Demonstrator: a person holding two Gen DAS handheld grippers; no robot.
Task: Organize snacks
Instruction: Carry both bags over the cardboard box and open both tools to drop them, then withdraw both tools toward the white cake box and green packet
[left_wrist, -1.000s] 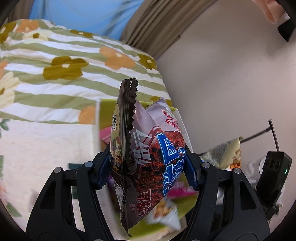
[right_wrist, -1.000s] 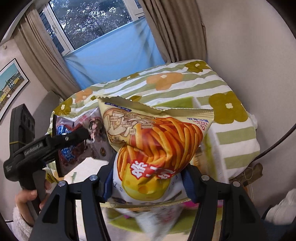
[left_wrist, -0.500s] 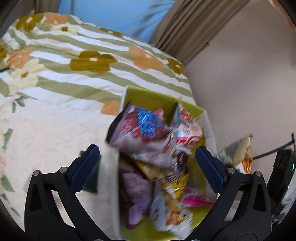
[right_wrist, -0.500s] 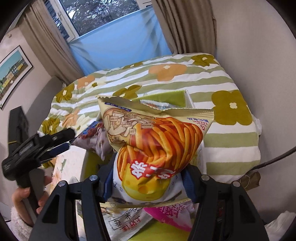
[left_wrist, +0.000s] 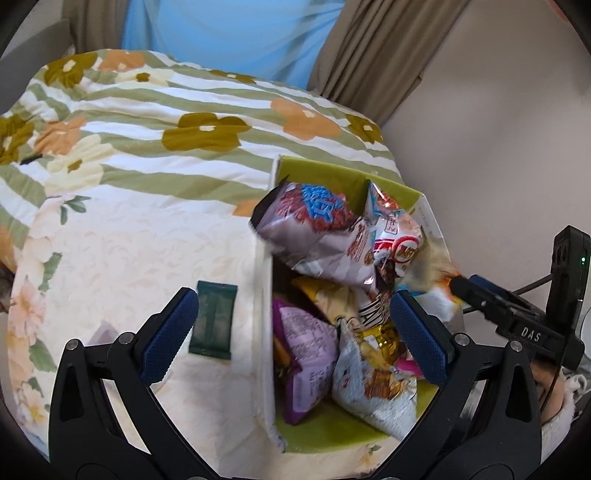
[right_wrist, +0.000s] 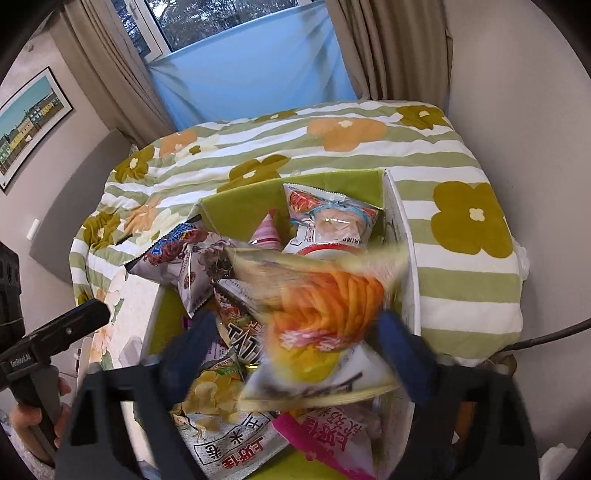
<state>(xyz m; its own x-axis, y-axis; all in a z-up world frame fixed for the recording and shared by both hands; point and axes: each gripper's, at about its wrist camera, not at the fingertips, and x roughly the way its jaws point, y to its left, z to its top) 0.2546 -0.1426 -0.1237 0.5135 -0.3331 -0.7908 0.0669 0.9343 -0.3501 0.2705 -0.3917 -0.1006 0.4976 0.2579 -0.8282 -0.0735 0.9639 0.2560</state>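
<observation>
A green-lined box (left_wrist: 319, 173) on the bed holds several snack bags. The grey bag with blue and red print (left_wrist: 314, 225) lies on top of the pile at the box's left wall; it also shows in the right wrist view (right_wrist: 184, 258). My left gripper (left_wrist: 291, 328) is open and empty above the box's near left wall. My right gripper (right_wrist: 295, 332) has its jaws spread wide; the orange and yellow chips bag (right_wrist: 325, 306) is blurred between them, falling loose over the box (right_wrist: 402, 236).
A dark green packet (left_wrist: 213, 319) lies on the cream blanket left of the box. The striped flowered quilt (left_wrist: 184, 122) covers the bed behind. A wall (left_wrist: 498, 147) stands close on the right, with a cable beside it.
My left gripper opened and let the grey bag drop onto the pile in the box. My right gripper moved over the box and has just opened, and the chips bag is slipping out.
</observation>
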